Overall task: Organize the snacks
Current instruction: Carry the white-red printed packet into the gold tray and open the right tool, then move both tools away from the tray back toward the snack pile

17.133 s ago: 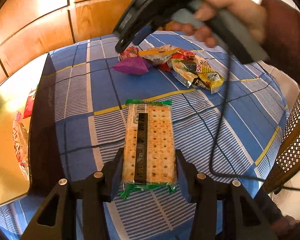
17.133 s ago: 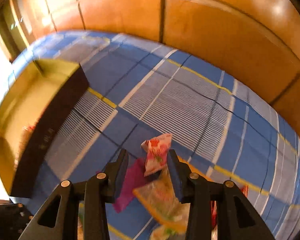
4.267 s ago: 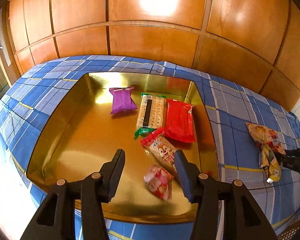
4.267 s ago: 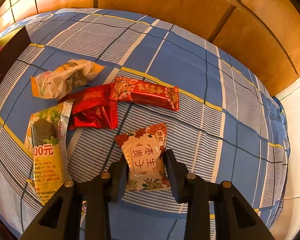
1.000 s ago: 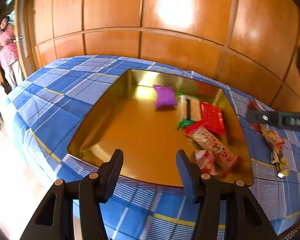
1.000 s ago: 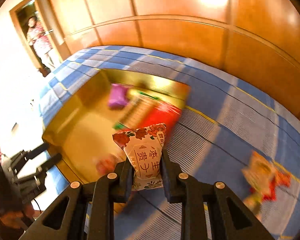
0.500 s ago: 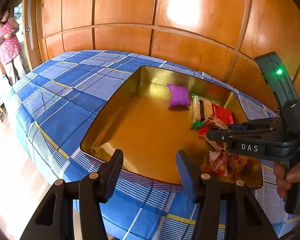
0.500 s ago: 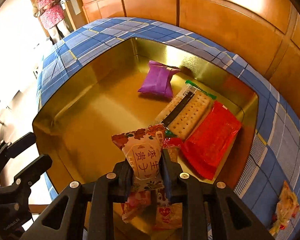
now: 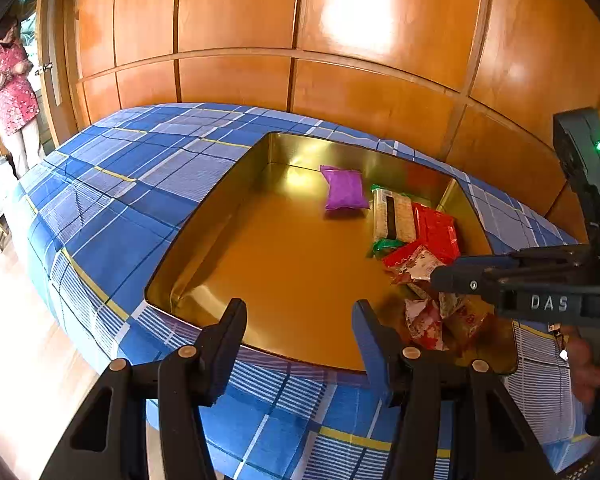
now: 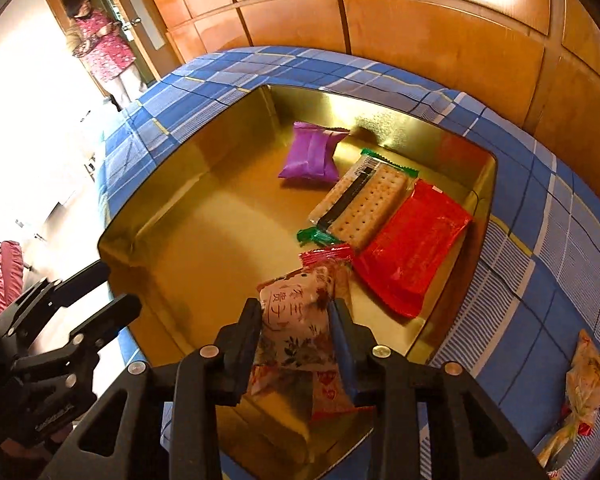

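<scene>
A gold tray [image 9: 204, 236] [image 10: 204, 168] sits on the blue checked cloth. In it lie a purple packet [image 9: 343, 189] [image 10: 310, 152], a cracker pack [image 9: 392, 221] [image 10: 364, 204], a red packet [image 9: 436, 229] [image 10: 412, 248] and small red-and-white snacks [image 9: 424, 324]. My right gripper [image 10: 296, 312] is shut on a white flowered snack packet [image 10: 292, 320] and holds it over the tray's near right part; it also shows in the left wrist view [image 9: 440, 280]. My left gripper [image 9: 300, 320] is open and empty at the tray's near edge.
Loose snack packets [image 10: 588, 380] lie on the cloth right of the tray. Wood panelling stands behind the table. A person in a pink dress [image 10: 104, 48] [image 9: 12, 96] stands in a doorway at the far left. The table edge drops off to the left.
My right gripper has lowered with the flowered packet deeper over the tray's near right part. My left gripper has hardly moved.
</scene>
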